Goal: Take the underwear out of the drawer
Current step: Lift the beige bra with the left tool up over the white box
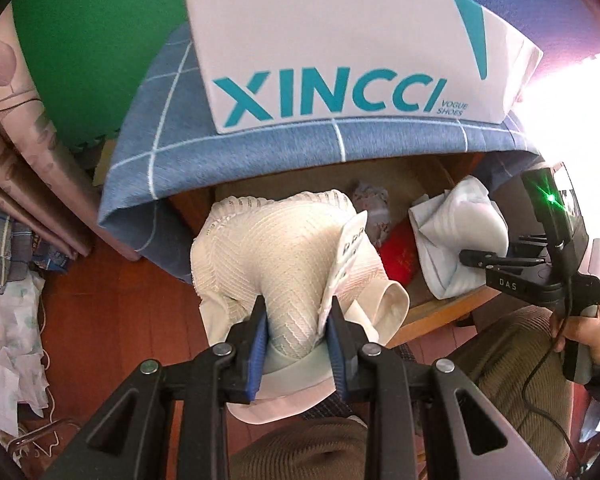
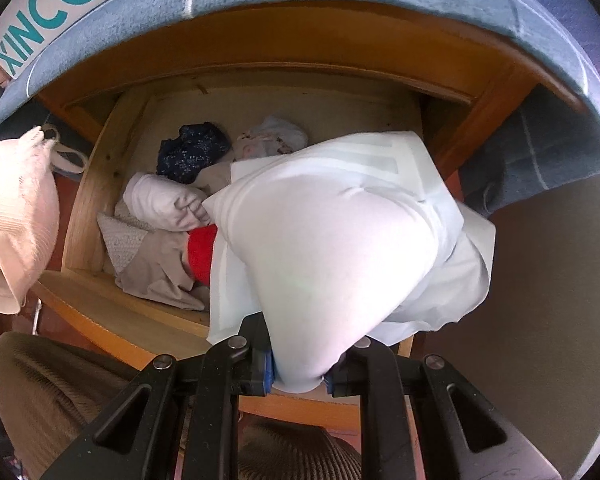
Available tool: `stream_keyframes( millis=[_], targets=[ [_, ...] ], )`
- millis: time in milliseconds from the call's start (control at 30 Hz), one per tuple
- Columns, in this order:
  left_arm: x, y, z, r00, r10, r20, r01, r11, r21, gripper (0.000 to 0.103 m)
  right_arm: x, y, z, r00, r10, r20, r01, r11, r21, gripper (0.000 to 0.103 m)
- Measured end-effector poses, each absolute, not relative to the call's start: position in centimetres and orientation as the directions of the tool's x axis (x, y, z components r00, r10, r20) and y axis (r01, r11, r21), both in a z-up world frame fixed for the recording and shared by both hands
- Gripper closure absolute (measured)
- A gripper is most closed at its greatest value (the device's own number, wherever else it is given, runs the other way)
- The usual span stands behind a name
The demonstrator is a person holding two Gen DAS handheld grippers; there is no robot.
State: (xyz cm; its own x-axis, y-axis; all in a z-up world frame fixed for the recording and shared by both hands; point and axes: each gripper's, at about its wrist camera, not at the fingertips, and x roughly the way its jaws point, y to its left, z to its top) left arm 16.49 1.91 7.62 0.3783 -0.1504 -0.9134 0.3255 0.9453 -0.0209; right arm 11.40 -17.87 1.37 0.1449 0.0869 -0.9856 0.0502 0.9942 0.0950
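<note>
Left wrist view: the left gripper (image 1: 298, 316) has its jaws clamped on cream ribbed underwear (image 1: 284, 248), held above the near edge of the open drawer (image 1: 428, 312).

Right wrist view: the right gripper (image 2: 298, 376) has its jaws closed on pale blue underwear (image 2: 340, 240) over the drawer. Lift each garment clear before moving sideways, so neither snags the red item (image 2: 202, 254).

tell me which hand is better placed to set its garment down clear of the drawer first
Left, probably. The left hand-held gripper holds its cream ribbed knit garment partly out past the wooden drawer's front edge; the right hand-held gripper hangs its pale white-blue smooth garment above the drawer.
</note>
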Motion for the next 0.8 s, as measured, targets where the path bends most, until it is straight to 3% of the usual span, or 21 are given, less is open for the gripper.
stream_keyframes(
  millis=[433,800],
  targets=[
    [15.9,3.9,11.0,0.455,-0.138,-0.880,0.234,0.972,-0.032,0.076,10.5,-19.8,2.1,0.173,0.031,-0.984,0.161,0.985,0.059,0.087],
    [16.2,4.9,15.7,0.499,-0.156,-0.852,0.210,0.976,-0.056,0.076,10.3,-19.3,1.6,0.157,0.065,-0.985,0.140,0.986,0.087,0.087]
  ],
)
